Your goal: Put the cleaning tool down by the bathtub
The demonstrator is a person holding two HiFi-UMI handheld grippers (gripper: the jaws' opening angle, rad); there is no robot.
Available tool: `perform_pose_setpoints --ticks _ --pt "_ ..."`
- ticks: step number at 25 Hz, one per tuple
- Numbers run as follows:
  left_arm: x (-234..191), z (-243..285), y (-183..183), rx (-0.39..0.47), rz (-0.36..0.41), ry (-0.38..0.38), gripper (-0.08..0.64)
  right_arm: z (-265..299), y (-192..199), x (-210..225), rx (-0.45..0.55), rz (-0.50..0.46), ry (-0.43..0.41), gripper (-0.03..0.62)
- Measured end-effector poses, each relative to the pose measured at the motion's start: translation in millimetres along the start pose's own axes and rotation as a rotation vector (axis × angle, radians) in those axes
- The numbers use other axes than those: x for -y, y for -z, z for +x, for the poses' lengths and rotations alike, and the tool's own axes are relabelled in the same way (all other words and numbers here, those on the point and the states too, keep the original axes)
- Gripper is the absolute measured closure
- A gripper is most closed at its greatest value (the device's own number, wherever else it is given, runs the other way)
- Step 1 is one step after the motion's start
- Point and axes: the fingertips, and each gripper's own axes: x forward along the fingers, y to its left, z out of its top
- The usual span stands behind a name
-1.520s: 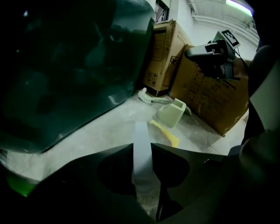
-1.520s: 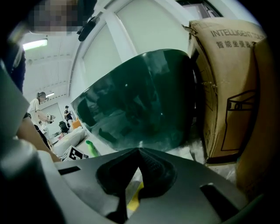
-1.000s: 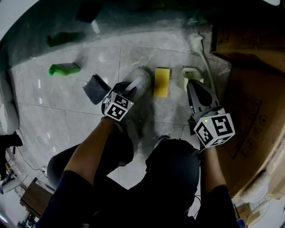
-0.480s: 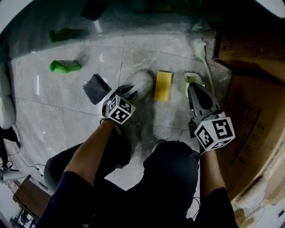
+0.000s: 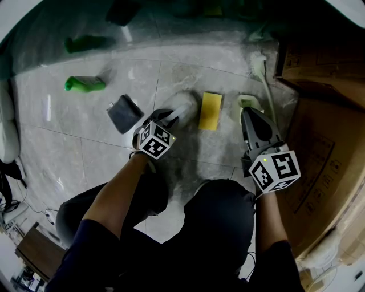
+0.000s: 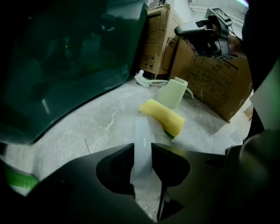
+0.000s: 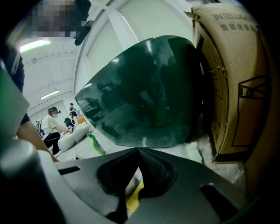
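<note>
The translucent white plastic cleaning tool (image 5: 181, 104) is a smooth, flat strip with a rounded end. It rests on the grey marbled tile floor (image 5: 68, 148) a little out from the glossy dark green bathtub (image 5: 171, 14), pointing toward the tub. The left gripper (image 5: 170, 117) has it between its jaws, which have just been easing apart yet touch both of its sides. The right gripper (image 5: 246, 111) has its jaws pressed together on nothing. A spongy yellow block (image 5: 210, 110) lies just beside the tool, equally near the tub. A pale green plastic scoop (image 5: 249, 102) sits beyond it, against the matte cardboard boxes (image 5: 319, 114).
</note>
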Motion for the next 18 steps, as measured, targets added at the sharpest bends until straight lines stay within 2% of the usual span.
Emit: perform_pose_setpoints --ticks 9,18 --pt "2 -7 -18 0.069 -0.011 0.026 0.396 6 -1 -3 0.003 0.005 0.002 0.588" --pt "-19 -32 -42 0.166 -0.048 0.032 0.355 13 -18 -14 0.012 -0.018 -0.004 0.588"
